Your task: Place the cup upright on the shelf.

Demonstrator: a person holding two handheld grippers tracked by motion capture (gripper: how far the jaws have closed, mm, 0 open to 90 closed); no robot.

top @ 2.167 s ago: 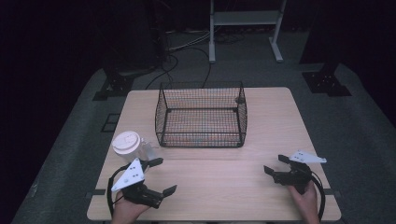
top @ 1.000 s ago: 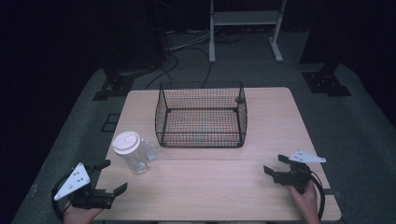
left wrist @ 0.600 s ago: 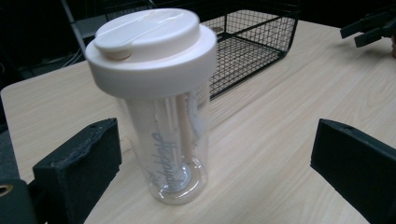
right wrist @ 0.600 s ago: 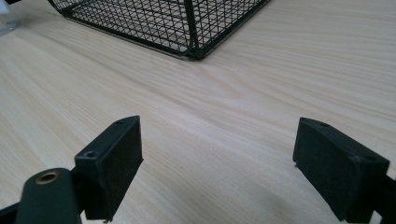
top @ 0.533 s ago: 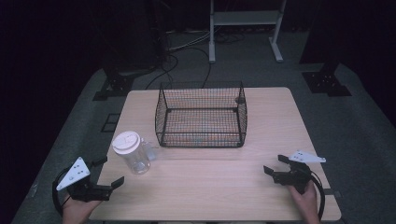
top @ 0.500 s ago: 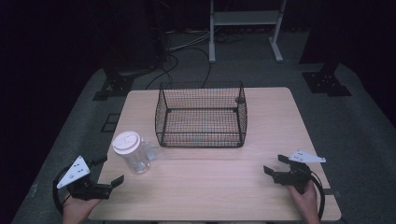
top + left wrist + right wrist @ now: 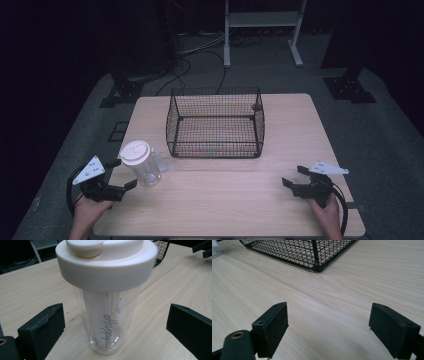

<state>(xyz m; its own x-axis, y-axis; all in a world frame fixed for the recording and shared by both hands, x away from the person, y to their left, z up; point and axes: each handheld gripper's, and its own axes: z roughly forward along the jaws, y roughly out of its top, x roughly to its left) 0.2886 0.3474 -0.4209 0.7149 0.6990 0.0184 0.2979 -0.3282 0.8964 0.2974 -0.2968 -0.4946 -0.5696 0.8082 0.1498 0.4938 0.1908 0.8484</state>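
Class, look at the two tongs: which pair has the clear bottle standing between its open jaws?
The left tongs. The lidded bottle stands upright between their open jaws, untouched. The right tongs, also open, face only bare table.

Table (image 7: 225, 205) fills the frame centre of the high view. Wire basket (image 7: 215, 122) sits on it at upper centre, toward the far edge. Lidded cup (image 7: 141, 163) stands upright on the table at lower left of the basket, near its front-left corner, not touching. Left gripper (image 7: 121, 175) is at the lower left, at the table's left edge, just left of the cup; in the left gripper view the cup (image 7: 107, 297) stands between its spread jaws, clear of both. Right gripper (image 7: 296, 176) is at lower right, well apart from the basket.
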